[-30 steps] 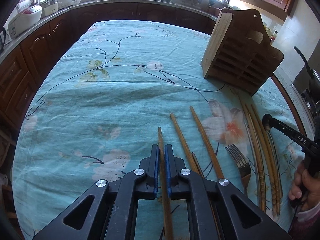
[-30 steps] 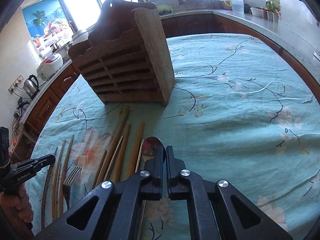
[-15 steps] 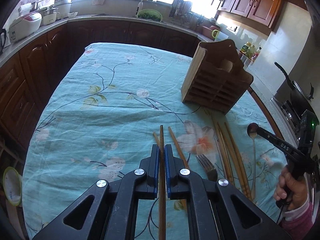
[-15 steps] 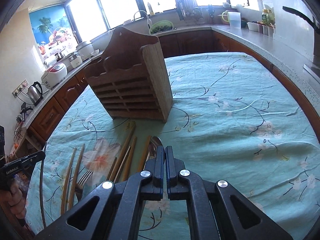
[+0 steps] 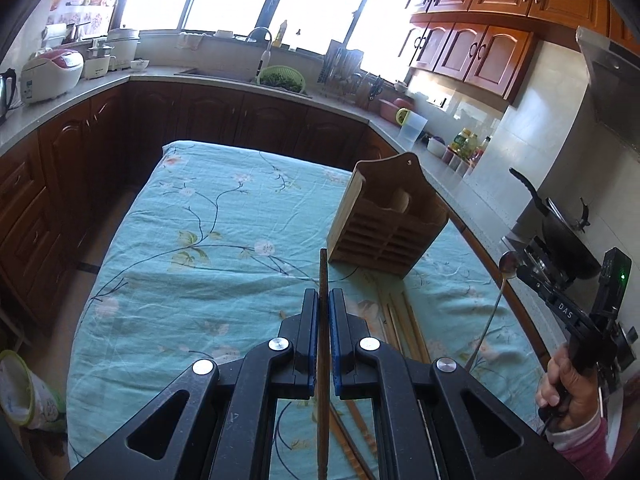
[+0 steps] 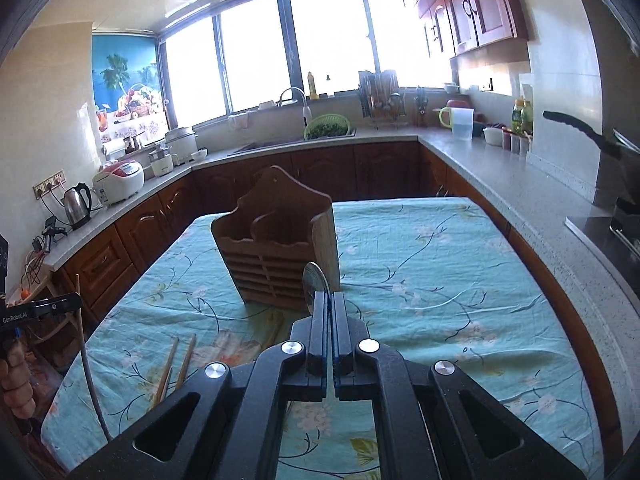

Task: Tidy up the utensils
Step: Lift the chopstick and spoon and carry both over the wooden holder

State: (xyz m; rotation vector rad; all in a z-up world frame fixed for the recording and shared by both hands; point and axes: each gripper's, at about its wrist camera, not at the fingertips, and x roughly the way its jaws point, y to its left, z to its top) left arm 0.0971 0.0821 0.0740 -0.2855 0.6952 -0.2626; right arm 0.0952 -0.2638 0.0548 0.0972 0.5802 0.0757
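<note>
My left gripper (image 5: 324,300) is shut on a brown wooden chopstick (image 5: 323,272) and holds it lifted above the table, tip toward the wooden utensil holder (image 5: 386,226). My right gripper (image 6: 329,300) is shut on a metal spoon (image 6: 314,284), raised in front of the same holder (image 6: 280,260). The spoon (image 5: 508,264) and the right gripper also show at the right of the left wrist view. More chopsticks (image 5: 404,320) lie on the cloth below the holder; two show in the right wrist view (image 6: 176,360).
The table carries a teal floral cloth (image 5: 208,240). Dark wood cabinets and a grey counter (image 6: 520,184) ring it. A pan (image 5: 560,224) sits on the stove at the right. The left gripper (image 6: 40,308) with its chopstick shows at the left edge.
Both grippers have risen well above the table, carrying the chopstick and the spoon up with them. The views have tilted from the cloth up toward the holder and kitchen.
</note>
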